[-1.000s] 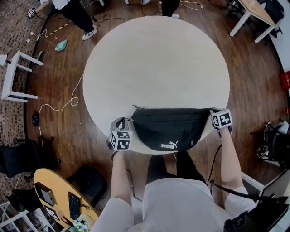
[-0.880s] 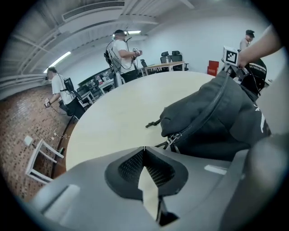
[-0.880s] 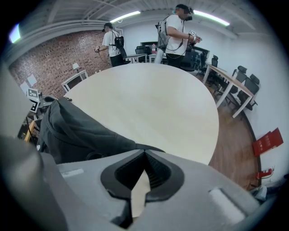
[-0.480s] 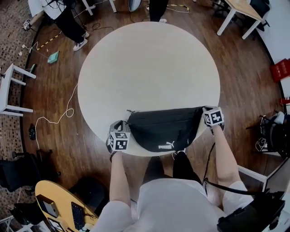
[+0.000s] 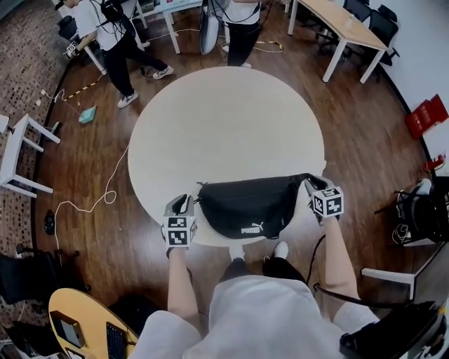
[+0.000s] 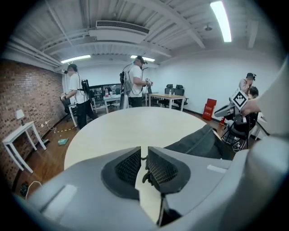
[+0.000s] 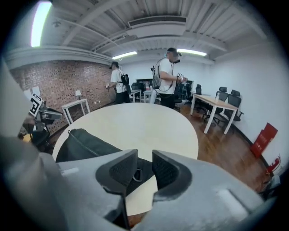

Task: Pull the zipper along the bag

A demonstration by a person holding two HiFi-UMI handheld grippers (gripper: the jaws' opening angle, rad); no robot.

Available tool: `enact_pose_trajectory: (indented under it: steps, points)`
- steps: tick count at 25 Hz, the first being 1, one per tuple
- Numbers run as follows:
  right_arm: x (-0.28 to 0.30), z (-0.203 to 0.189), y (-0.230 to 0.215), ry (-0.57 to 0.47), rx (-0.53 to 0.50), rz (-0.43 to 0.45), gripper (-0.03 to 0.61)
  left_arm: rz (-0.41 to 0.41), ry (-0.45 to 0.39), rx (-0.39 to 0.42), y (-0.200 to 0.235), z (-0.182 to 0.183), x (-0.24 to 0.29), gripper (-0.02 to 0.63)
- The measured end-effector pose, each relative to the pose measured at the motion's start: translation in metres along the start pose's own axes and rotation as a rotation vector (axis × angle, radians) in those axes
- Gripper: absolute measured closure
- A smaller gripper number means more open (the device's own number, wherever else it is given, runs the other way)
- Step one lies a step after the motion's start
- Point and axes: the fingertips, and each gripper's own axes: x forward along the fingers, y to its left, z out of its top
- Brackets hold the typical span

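Note:
A black waist bag (image 5: pixel 249 207) with a white logo lies at the near edge of the round pale table (image 5: pixel 224 119). My left gripper (image 5: pixel 184 205) hovers just off the bag's left end. Its jaws have just been opening and now stand a narrow gap apart (image 6: pixel 142 163); a small dark piece at the bag's end shows behind the gap, not pressed. My right gripper (image 5: pixel 309 184) hangs by the bag's right end, open (image 7: pixel 144 169), with the bag's ring showing beyond its jaws. The bag (image 6: pixel 198 143) (image 7: pixel 86 142) lies to one side in both gripper views.
Two people (image 5: pixel 112 35) (image 5: pixel 238 21) stand beyond the table's far side. A long desk (image 5: pixel 344 31) with chairs is at the back right. A white side table (image 5: pixel 17 151) and a floor cable (image 5: pixel 91 203) are on the left, and a red box (image 5: pixel 428 116) on the right.
Both grippers have risen from the bag's two ends. The left one's jaws have parted slightly. The bag stays on the table, and the head view now takes in more of the room.

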Motion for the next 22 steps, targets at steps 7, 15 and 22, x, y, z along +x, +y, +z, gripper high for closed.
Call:
enact_pose_trajectory:
  steps: [7,15,22]
  points:
    - [-0.103,0.025,0.052,-0.269,-0.065,0.083,0.566,-0.034,-0.218,0.046,-0.111,0.056,-0.074,0.549]
    - [-0.256,-0.052,0.115,-0.459,-0.210,0.301,0.588,-0.050,-0.341,0.114,-0.322,0.021,-0.178,0.597]
    - [-0.410,-0.077,0.094,-0.605,-0.163,0.349,0.588,0.013,-0.444,0.067,-0.457,0.026,-0.282,0.597]
